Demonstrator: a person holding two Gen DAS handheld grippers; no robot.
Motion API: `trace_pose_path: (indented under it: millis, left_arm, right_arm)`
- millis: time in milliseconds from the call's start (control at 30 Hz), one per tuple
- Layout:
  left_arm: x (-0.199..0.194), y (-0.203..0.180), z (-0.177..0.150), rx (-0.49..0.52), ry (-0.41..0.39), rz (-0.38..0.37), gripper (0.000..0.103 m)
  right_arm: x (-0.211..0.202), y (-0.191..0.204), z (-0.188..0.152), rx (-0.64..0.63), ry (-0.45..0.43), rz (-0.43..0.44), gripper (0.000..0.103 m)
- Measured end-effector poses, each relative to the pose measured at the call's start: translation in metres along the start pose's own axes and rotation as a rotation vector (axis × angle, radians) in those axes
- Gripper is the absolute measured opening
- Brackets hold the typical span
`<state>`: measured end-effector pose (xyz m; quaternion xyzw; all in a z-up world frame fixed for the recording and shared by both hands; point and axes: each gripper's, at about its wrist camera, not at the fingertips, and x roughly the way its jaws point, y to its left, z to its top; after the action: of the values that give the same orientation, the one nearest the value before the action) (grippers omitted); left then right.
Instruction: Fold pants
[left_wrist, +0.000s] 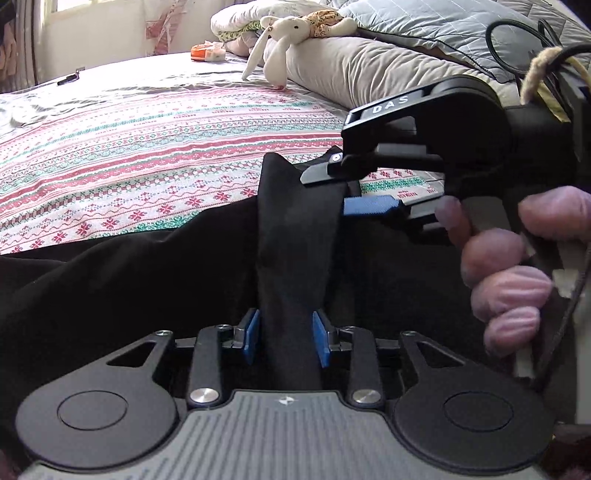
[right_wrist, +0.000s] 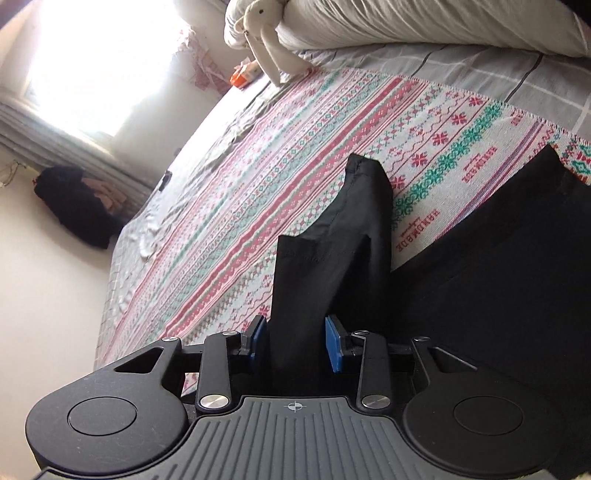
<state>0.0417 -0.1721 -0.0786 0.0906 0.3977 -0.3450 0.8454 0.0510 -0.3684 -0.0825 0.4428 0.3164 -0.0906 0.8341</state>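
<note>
Both tools pinch the black pants (left_wrist: 291, 229): left tool (left_wrist: 286, 338), right tool (right_wrist: 297, 341); only the left view shows the person's fingers (left_wrist: 506, 291).

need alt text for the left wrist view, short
A strip of black pants stands up between the blue pads of the left hand-held gripper, while the right hand-held gripper, held in a hand, meets the same fabric higher up. Behind lie a patterned blanket and a toy rabbit.

There was one pair of black pants (left_wrist: 147, 280), one patterned blanket (left_wrist: 166, 147), one white stuffed rabbit (left_wrist: 280, 40), one orange packet (left_wrist: 201, 52), two grippers, left (left_wrist: 285, 338) and right (right_wrist: 295, 341), and one visible hand (left_wrist: 517, 266).
</note>
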Motion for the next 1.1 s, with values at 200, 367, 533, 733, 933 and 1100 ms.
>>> trace_pose_path:
  millis: [200, 367, 533, 733, 933, 1100]
  left_arm:
    - [0.000, -0.009, -0.004, 0.042, 0.018, -0.034, 0.067]
    - [-0.005, -0.017, -0.008, 0.077, 0.020, -0.047, 0.069]
    - [-0.017, -0.026, -0.021, 0.129, 0.035, -0.077, 0.074]
    - [-0.036, -0.045, -0.049, 0.259, 0.022, -0.073, 0.074]
    - [-0.048, -0.056, -0.068, 0.341, -0.018, -0.059, 0.073]
    - [-0.056, -0.058, -0.077, 0.410, -0.058, -0.047, 0.061]
  right_arm:
    - [0.007, 0.003, 0.001, -0.079, -0.077, -0.050, 0.016]
    - [-0.001, 0.009, 0.000, -0.195, -0.141, -0.178, 0.000]
    - [-0.038, 0.008, -0.002, -0.285, -0.227, -0.264, 0.000]
    - [-0.089, -0.022, -0.018, -0.350, -0.250, -0.468, 0.000]
    - [-0.122, -0.047, -0.054, -0.482, -0.252, -0.617, 0.000]
    - [-0.129, -0.056, -0.088, -0.544, -0.254, -0.676, 0.000]
